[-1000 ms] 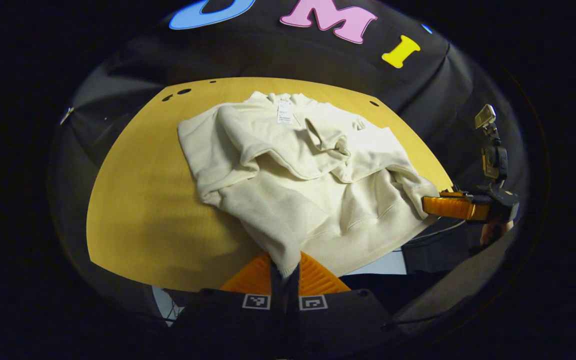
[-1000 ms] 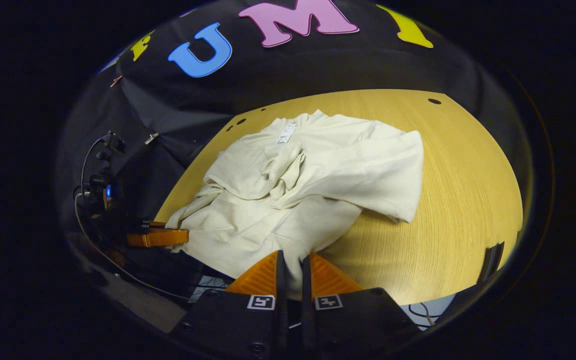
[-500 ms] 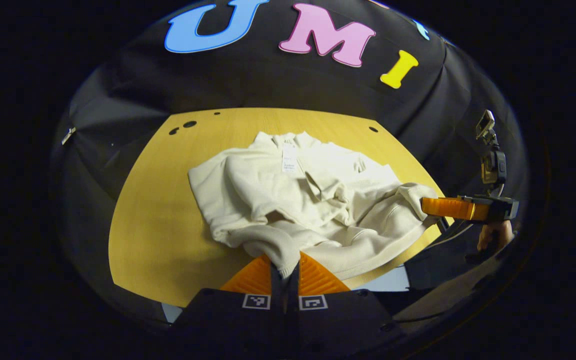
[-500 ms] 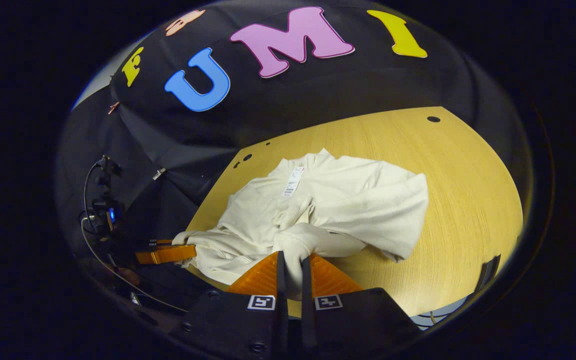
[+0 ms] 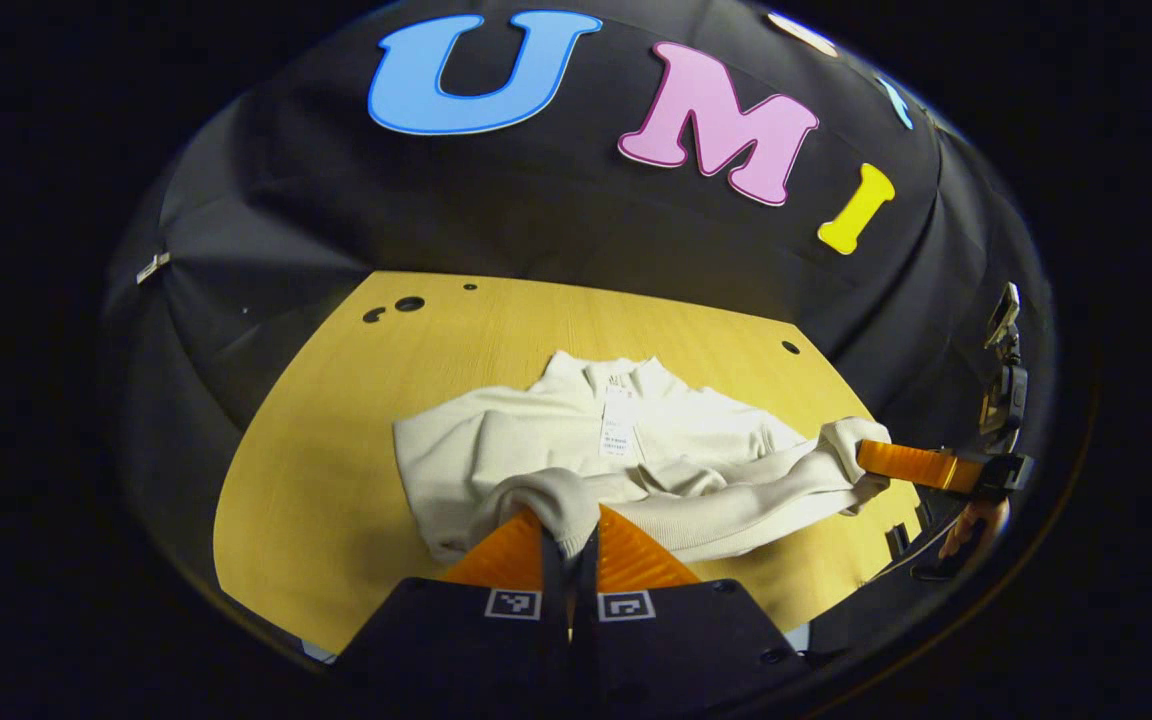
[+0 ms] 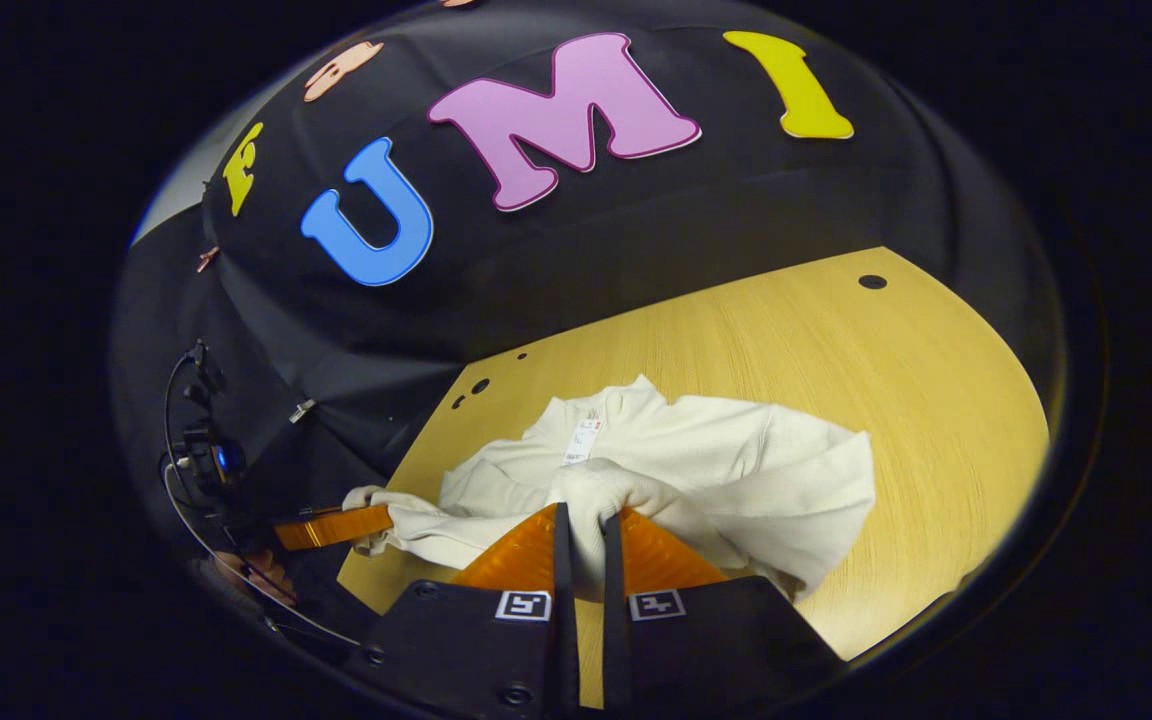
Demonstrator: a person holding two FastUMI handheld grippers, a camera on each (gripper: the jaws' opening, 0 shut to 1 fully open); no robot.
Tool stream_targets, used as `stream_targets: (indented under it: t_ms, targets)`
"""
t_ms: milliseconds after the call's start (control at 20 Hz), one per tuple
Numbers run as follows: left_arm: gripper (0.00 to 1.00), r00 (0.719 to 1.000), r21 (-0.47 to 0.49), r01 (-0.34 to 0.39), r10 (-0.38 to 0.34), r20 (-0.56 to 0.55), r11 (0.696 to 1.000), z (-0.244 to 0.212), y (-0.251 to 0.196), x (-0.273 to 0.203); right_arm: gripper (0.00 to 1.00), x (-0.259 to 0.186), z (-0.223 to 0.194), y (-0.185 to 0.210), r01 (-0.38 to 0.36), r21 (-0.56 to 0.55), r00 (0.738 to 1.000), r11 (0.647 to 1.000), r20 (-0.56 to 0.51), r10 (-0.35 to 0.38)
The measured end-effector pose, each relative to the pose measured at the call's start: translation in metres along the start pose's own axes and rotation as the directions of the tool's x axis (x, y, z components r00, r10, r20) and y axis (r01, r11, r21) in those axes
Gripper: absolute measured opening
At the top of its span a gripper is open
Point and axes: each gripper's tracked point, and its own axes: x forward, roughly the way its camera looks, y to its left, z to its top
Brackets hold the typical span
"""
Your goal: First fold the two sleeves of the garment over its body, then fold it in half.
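In the left gripper view, the left hand-held gripper [image 5: 570, 535] is seen at the bottom, its orange fingers [image 5: 506, 552] clamped on a bunched corner of the cream garment [image 5: 576, 450]. The garment is spread on the wooden table [image 5: 316, 450], its collar toward the far side and a white tag [image 5: 620, 432] lying on it. At the right, the right hand-held gripper [image 5: 871, 458] is pinched on the garment's other near corner, raised off the table.

In the right gripper view, the right hand-held gripper [image 6: 581, 545] is closed on a fold of the garment [image 6: 736, 470], which is lifted over the near part of the table [image 6: 886, 400]. At the left, the left hand-held gripper [image 6: 376, 520] is seen gripping the hem, a hand [image 6: 251, 570] below it.
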Motion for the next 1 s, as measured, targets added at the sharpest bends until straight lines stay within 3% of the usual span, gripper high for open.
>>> stream_targets:
  t_ms: [450, 900, 1000]
  targets:
    - [0.06, 0.995, -0.065, -0.079, 0.075, -0.066, 0.995, 0.012, 0.021, 0.117, 0.14, 0.095, 0.012, -0.040, 0.093, 0.061, 0.996, 0.994, -0.022, -0.092]
    - [0.06, 0.976, -0.114, -0.116, 0.092, -0.198, 0.987, -0.018, 0.036, 0.189, 0.14, 0.157, -0.026, -0.076, 0.170, 0.098, 0.976, 0.981, -0.155, -0.153]
    - [0.10, 0.976, -0.123, -0.108, 0.082, -0.201, 0.986, -0.021, 0.036, 0.196, 0.16, 0.162, -0.038, -0.078, 0.178, 0.099, 0.968, 0.979, -0.197, -0.156]
